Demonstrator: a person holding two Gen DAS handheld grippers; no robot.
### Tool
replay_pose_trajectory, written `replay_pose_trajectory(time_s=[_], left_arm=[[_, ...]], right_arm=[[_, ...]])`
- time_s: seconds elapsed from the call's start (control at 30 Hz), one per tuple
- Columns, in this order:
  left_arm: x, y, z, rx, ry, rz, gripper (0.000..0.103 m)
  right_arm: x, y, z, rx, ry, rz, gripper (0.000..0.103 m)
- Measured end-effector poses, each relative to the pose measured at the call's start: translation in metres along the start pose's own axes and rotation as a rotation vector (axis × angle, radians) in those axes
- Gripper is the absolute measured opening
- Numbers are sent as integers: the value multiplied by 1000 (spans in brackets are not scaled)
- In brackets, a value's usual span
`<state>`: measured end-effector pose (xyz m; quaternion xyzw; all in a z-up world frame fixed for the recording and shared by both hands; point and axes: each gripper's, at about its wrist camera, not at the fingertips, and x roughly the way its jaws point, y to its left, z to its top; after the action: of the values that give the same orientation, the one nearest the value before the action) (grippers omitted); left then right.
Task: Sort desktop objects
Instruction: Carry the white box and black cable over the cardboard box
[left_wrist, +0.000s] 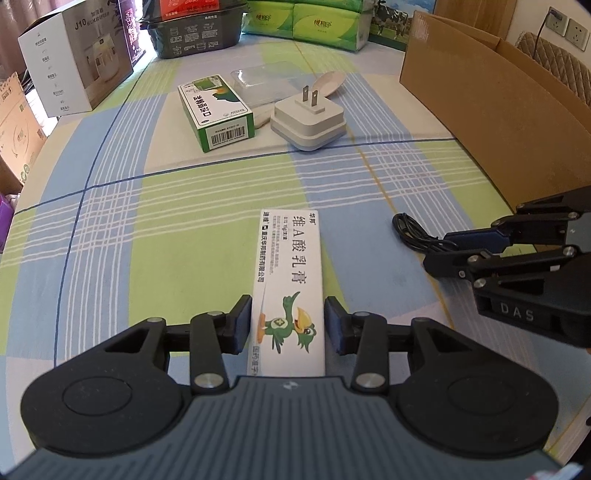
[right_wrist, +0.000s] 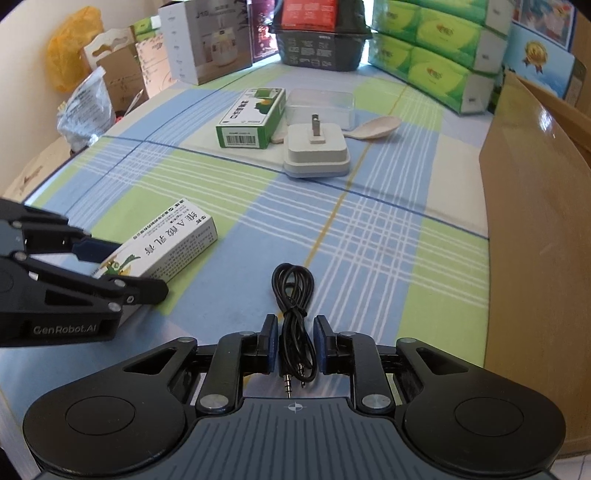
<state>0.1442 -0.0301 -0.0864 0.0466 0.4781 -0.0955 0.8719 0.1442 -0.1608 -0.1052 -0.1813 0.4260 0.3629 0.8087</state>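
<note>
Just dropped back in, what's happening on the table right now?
A person works two tongs. The left tongs straddle the white ointment box, pads beside it, not clearly clamped. The right tongs sit open around the coiled black audio cable. The green box, plug adapter and spoon lie untouched near the cardboard box.

Wide open stretch of checked blue-green tablecloth (right_wrist: 369, 236) mid-table; a tall brown cardboard box (right_wrist: 535, 258) walls off the right, and the white plug adapter (right_wrist: 317, 151) and green-white carton (right_wrist: 253, 118) crowd beyond.
</note>
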Motion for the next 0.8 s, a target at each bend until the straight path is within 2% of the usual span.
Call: replay_pose_trajectory(time_s=[0.27, 0.8], left_arm=[[3, -1, 5, 5, 3, 6, 33], [-1, -8, 10, 15, -5, 16, 33]], right_arm=[[-1, -2, 3, 22, 0, 0, 12], [-12, -4, 12, 56, -58, 11, 11]])
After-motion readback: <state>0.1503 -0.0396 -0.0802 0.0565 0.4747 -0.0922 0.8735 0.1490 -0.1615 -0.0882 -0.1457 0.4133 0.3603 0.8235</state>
